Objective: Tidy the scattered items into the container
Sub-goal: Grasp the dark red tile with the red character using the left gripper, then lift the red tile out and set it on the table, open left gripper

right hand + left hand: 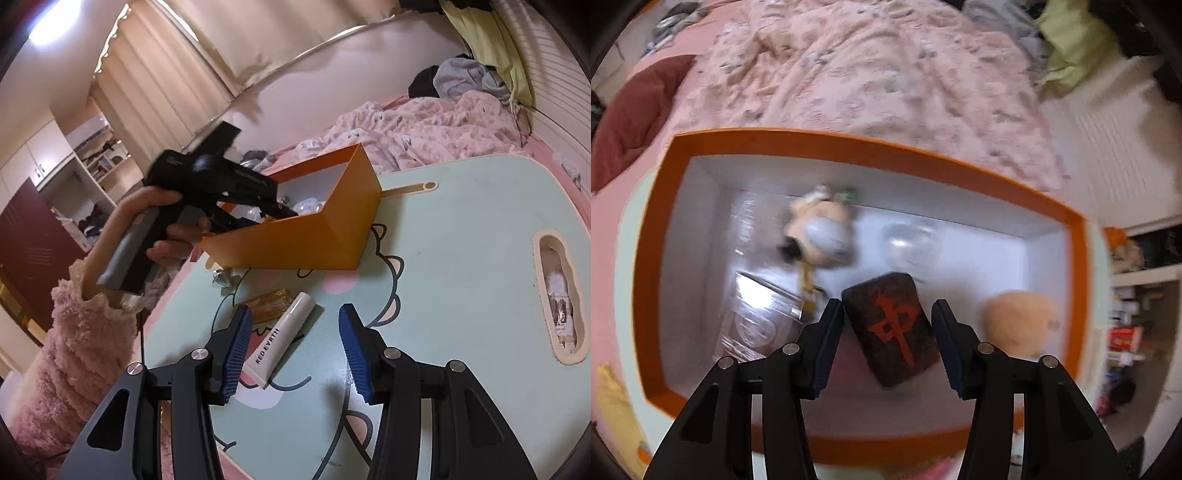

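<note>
we see left gripper (886, 321) spread wide above orange box (849, 147), mahjong block (892, 328) loose between fingers; right gripper (295, 332) wide, straddling white tube (282, 341).

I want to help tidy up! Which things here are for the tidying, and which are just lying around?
For tidying: orange box, mahjong-tile block between the open left gripper fingers, white tube, amber packet, right gripper.

Just around: pink quilt, dark red pillow, green pillow.
</note>
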Tool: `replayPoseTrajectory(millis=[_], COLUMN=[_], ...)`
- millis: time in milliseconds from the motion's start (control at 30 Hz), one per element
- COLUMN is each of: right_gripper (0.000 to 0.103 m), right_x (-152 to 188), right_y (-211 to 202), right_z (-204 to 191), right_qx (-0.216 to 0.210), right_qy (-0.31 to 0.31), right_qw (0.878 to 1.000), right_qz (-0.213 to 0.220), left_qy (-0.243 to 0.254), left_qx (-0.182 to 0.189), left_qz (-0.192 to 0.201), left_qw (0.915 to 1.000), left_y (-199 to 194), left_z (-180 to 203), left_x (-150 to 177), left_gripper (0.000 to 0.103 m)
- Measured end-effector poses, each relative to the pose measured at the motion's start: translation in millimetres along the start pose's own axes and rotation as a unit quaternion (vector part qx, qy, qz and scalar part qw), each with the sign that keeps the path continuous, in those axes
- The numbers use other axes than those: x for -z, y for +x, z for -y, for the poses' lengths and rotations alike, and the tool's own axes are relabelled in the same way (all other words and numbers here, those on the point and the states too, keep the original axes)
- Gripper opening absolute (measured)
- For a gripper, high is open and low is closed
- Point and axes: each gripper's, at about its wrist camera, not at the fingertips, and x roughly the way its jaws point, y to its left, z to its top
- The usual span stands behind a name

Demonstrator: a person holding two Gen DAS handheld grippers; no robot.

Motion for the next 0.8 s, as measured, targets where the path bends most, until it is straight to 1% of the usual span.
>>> replayPoseTrajectory(millis=[33,67,133,167,233,300,367,433,500,567,600,667,733,800], right_gripper=[0.048,0.048,0.048,0.048,0.048,0.048,0.048,0.048,0.048,0.048,0.048,0.049,0.049,0.049], right_x=[0.1,0.0,0.0,-0.1,-0.4,-0.5,-0.5,0.1,0.9,1.2,1.2,0.9,0.5,0.6], right_y=[0.3,0.4,0.2,0.6,1.4,2.5,4.5,6.8,8.9,10.2,10.9,12.3,13.5,14.1], right_z=[0.2,0.4,1.0,1.4,2.1,2.7,3.5,3.4,2.4,2.0,2.2,3.6,5.1,4.8], right_qx=[0.001,0.003,0.0,0.0,0.002,0.003,0.003,0.004,0.009,0.013,0.013,0.014,0.014,0.017], right_qy=[0.0,0.0,0.001,0.002,0.002,0.002,0.003,0.002,-0.002,-0.004,-0.005,-0.003,0.0,0.0], right_qw=[1.0,1.0,1.0,1.0,1.0,1.0,1.0,1.0,1.0,1.0,1.0,1.0,1.0,1.0], right_qz=[0.0,0.0,0.0,-0.001,-0.002,-0.002,-0.004,-0.006,-0.009,-0.009,-0.01,-0.012,-0.014,-0.015], left_qy=[0.016,0.034,0.05,0.054,0.057,0.058,0.063,0.082,0.102,0.127,0.133,0.147,0.167,0.175], left_qx=[-0.015,-0.034,-0.055,-0.054,-0.038,-0.017,-0.003,0.022,0.05,0.08,0.087,0.089,0.091,0.096], left_qz=[0.004,0.006,0.008,0.007,0.016,0.047,0.07,0.102,0.118,0.131,0.135,0.135,0.131,0.125], left_qw=[0.9998,0.9988,0.9972,0.9971,0.9975,0.9971,0.9955,0.9912,0.9865,0.9798,0.9781,0.9759,0.9731,0.9718], left_y=[0.4,1.3,2.8,1.7,-7.3,-30.8,-56.3,-89.6,-112.6,-131.3,-134.6,-133.9,-126.5,-115.3], left_z=[4.5,10.2,14.1,15.7,14.2,12.6,14.5,20.0,24.8,24.5,23.4,21.6,18.9,12.9], left_x=[-0.3,0.7,4.2,4.8,6.6,10.6,15.5,28.2,44.6,70.9,79.9,105.7,129.9,149.1], left_gripper=[0.045,0.044,0.041,0.041,0.041,0.041,0.041,0.041,0.041,0.041,0.041,0.041,0.041,0.041])
